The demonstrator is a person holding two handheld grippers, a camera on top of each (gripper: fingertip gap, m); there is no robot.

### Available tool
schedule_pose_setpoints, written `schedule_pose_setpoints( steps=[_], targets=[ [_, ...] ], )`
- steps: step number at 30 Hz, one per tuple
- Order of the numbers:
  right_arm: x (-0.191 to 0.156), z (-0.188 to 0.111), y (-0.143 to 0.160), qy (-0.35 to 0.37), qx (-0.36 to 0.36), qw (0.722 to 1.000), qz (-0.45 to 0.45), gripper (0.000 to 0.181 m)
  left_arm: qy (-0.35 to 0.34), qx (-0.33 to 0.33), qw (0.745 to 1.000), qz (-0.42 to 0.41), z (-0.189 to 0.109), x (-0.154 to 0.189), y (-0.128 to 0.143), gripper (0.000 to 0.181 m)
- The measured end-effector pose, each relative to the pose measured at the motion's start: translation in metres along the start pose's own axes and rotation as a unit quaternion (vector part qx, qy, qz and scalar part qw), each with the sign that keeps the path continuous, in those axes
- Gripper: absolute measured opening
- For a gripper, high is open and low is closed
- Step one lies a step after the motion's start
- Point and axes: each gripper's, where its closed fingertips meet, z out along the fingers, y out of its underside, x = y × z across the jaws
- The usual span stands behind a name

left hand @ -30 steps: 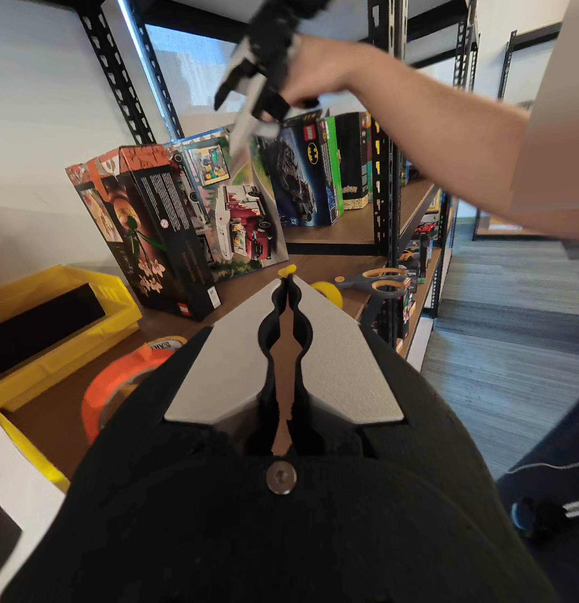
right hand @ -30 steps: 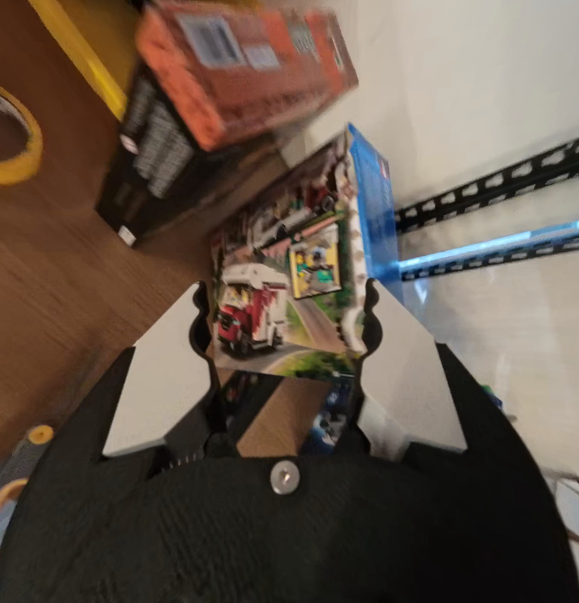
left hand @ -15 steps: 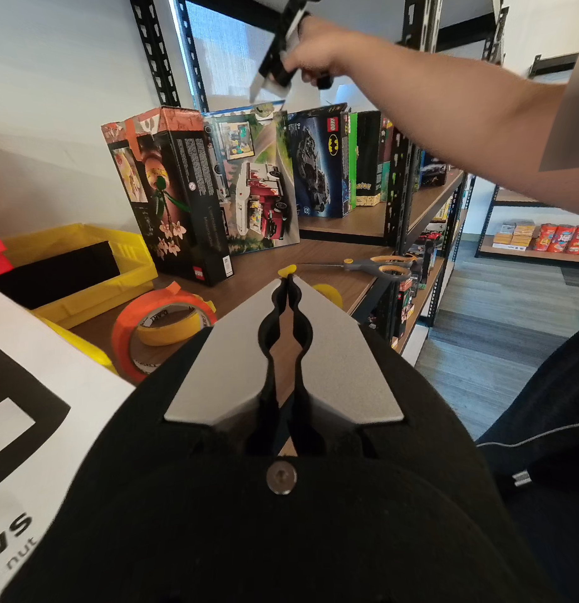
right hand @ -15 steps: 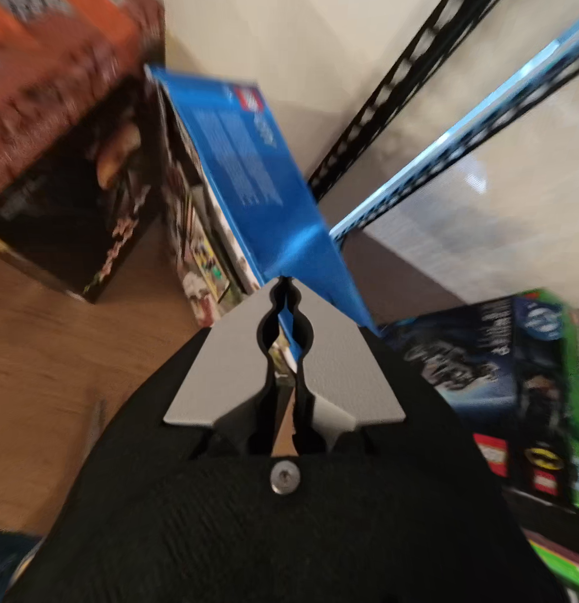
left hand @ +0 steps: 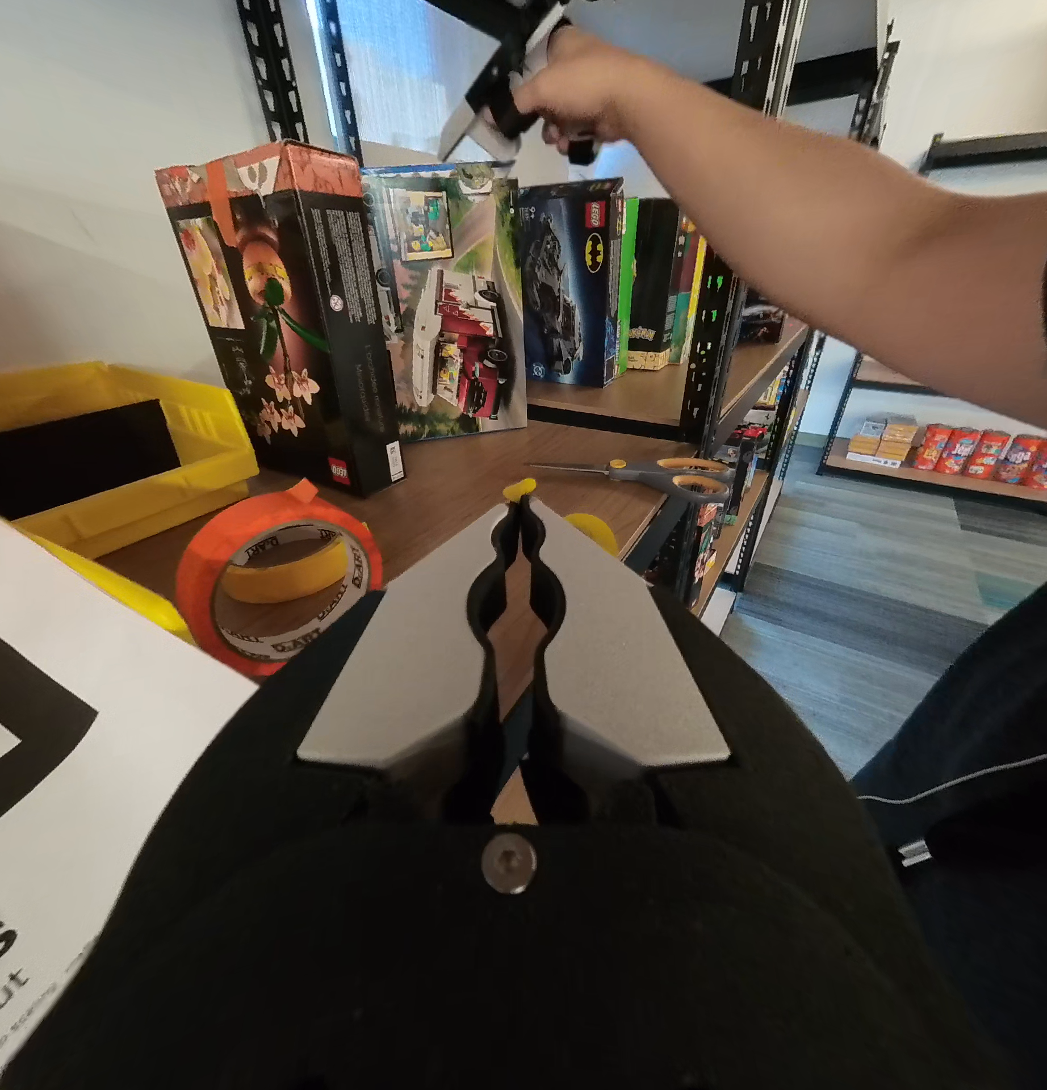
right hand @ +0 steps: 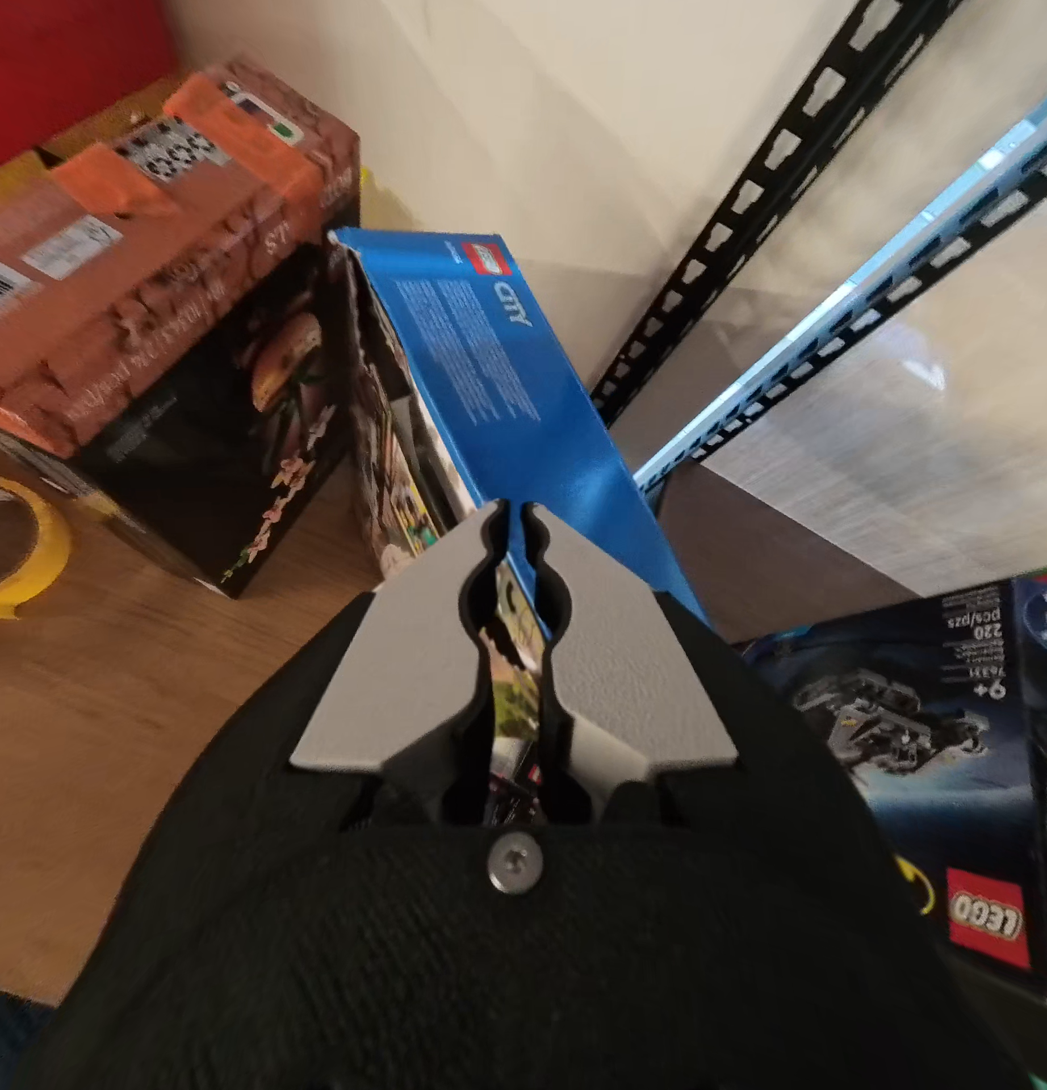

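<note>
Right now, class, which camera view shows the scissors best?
The left wrist view: the scissors lie whole on the wooden shelf, closed, grey and orange handles toward the shelf edge. The right wrist view shows nothing of them, only toy boxes and a yellow tape roll.

On the shelf board (left hand: pixel 450 507): bin (left hand: pixel 155 448) far left, tape roll (left hand: pixel 273 584) before it, flower box (left hand: pixel 285 318) left of truck box (left hand: pixel 456 307), scissors (left hand: pixel 657 472) near the front edge.
</note>
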Motion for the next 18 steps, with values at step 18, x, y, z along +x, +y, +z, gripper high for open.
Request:
schedule_pose_setpoints(
  steps=[18],
  targets=[
    [0.027,0.017,-0.003,-0.018,-0.025,0.999,-0.018,0.035,-0.054,-0.004,0.998,-0.010,-0.039,-0.014,0.000,0.000]
  ],
)
